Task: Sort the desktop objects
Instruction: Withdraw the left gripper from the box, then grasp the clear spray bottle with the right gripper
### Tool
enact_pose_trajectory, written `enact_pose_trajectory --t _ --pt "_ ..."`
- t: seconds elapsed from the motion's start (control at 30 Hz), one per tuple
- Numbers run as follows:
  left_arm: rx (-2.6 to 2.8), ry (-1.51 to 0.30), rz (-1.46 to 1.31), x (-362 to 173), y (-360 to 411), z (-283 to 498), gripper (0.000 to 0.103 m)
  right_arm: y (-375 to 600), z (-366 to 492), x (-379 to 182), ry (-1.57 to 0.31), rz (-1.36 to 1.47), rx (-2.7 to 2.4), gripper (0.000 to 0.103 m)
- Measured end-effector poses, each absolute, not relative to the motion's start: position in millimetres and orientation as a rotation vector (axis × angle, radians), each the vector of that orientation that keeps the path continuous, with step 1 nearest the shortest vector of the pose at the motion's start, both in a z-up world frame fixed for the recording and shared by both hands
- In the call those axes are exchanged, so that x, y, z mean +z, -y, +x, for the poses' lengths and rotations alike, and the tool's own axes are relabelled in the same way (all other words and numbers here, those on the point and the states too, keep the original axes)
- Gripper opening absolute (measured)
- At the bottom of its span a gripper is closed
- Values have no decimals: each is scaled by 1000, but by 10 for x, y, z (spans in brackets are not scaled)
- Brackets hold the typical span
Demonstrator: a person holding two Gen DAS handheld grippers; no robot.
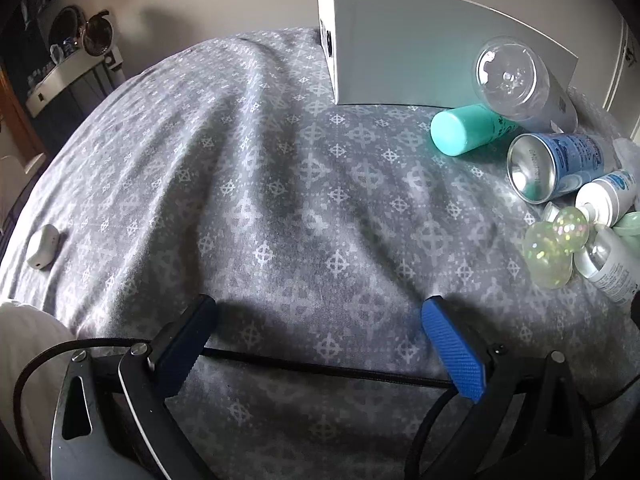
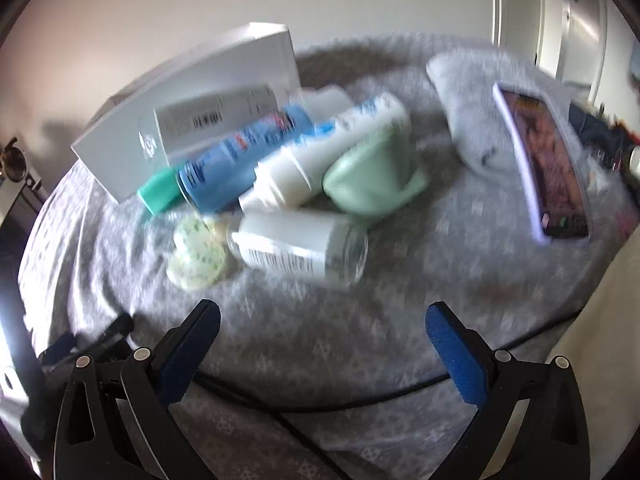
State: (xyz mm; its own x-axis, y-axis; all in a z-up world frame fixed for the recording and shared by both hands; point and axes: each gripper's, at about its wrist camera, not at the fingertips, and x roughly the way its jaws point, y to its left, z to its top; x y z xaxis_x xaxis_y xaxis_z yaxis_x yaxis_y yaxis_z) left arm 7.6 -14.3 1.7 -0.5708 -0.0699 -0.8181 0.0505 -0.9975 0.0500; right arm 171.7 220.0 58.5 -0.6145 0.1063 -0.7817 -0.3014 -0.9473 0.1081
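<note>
Right wrist: blurred bottle (image 2: pixel 296 250).

My right gripper (image 2: pixel 322 320) hangs spread wide over the grey patterned cloth (image 2: pixel 400 280), gripping nothing. Ahead lies a blurred heap: a white box (image 2: pixel 200 92), blue can (image 2: pixel 236 160), white bottle (image 2: pixel 296 252), and what may be a pale green pouch (image 2: pixel 372 176). A phone (image 2: pixel 548 164) lies apart on the right.
</note>
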Motion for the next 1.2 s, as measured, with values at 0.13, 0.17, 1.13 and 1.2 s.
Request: enact_pose_trajectory --t 0.13,0.17,1.13,1.2 --pt "-2748 51 1332 3 102 169 103 -2007 1413 606 19 -1347 2664 103" --pt "-2747 58 1329 4 98 181 103 -1976 1314 568 100 -1393 2658 103" --pt "-2743 84 1301 3 18 220 103 -1516 1108 281 553 -1754 2659 45" --pt "-2743 84 1301 3 20 220 103 -1549 1098 300 528 -1757 2680 44"
